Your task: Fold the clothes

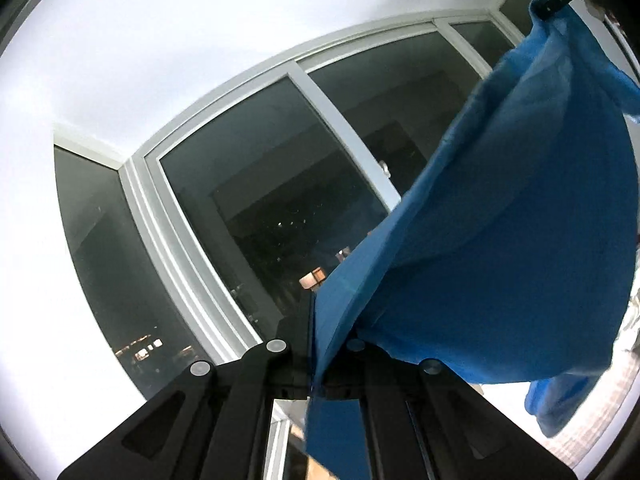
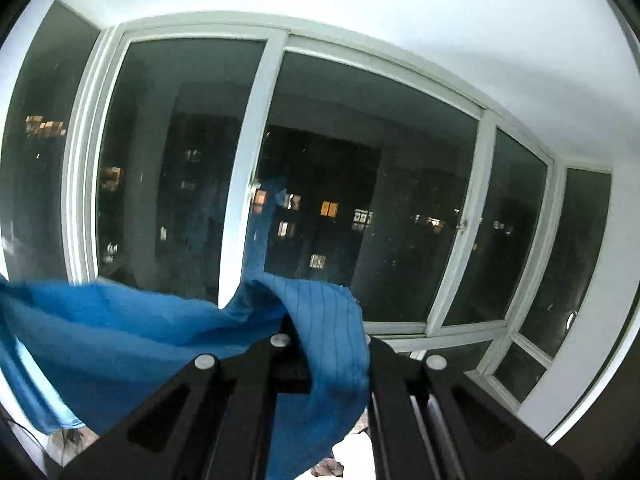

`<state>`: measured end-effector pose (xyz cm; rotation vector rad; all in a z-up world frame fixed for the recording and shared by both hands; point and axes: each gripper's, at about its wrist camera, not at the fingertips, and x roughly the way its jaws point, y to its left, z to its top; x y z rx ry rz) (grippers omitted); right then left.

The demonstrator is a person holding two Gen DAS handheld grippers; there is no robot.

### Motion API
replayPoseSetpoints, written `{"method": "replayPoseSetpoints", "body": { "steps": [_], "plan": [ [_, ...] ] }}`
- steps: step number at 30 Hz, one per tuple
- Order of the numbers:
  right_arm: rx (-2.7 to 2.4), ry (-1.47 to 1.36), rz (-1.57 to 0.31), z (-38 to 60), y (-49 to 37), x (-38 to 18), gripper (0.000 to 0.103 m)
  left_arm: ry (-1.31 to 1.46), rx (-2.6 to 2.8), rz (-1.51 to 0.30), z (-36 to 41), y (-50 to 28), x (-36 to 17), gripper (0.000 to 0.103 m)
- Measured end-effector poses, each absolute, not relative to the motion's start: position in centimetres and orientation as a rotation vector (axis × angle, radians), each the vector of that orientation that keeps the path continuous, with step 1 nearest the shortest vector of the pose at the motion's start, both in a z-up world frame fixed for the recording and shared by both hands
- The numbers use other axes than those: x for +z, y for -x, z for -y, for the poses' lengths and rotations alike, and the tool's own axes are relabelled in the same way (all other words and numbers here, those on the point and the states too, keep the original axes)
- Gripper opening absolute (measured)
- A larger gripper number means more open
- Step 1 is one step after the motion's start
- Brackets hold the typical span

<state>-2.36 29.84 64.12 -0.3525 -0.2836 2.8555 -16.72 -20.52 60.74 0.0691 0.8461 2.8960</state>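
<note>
The left tool [image 1: 316,364] is raised and points about level, its two black fingers closed together and pinching the blue cloth [image 1: 500,240] between them. The right tool [image 2: 332,356] is raised too and tips slightly downward, its fingers likewise closed, with the same cloth clamped and draped over them.

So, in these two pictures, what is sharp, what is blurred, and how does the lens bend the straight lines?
Left wrist view: the blue garment is smeared by motion blur, while the window frame stays fairly sharp but bows strongly. Right wrist view: the cloth's stripes near the right gripper are crisp, its far left part is blurred, and the frames curve towards the edges.
</note>
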Motion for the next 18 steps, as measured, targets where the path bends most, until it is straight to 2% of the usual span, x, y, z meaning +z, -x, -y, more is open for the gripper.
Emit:
{"method": "replayPoseSetpoints", "body": {
  "steps": [4,8,14,18],
  "plan": [
    [2.875,0.469,0.302,-30.8,7.2,60.6,0.002,0.048,2.892,-0.91,19.0,18.5,57.8,0.002],
    [2.877,0.678,0.352,-32.7,15.6,53.6,0.002,0.275,2.829,-0.983,15.2,26.4,51.5,0.002],
    [2.815,1.025,0.434,-34.6,33.2,36.8,0.002,0.826,2.63,-1.044,11.9,39.8,34.5,0.002],
    [2.716,1.176,0.595,-33.3,45.2,24.3,0.002,1.112,2.545,-1.098,9.6,49.8,20.8,0.001]
  ]
}}
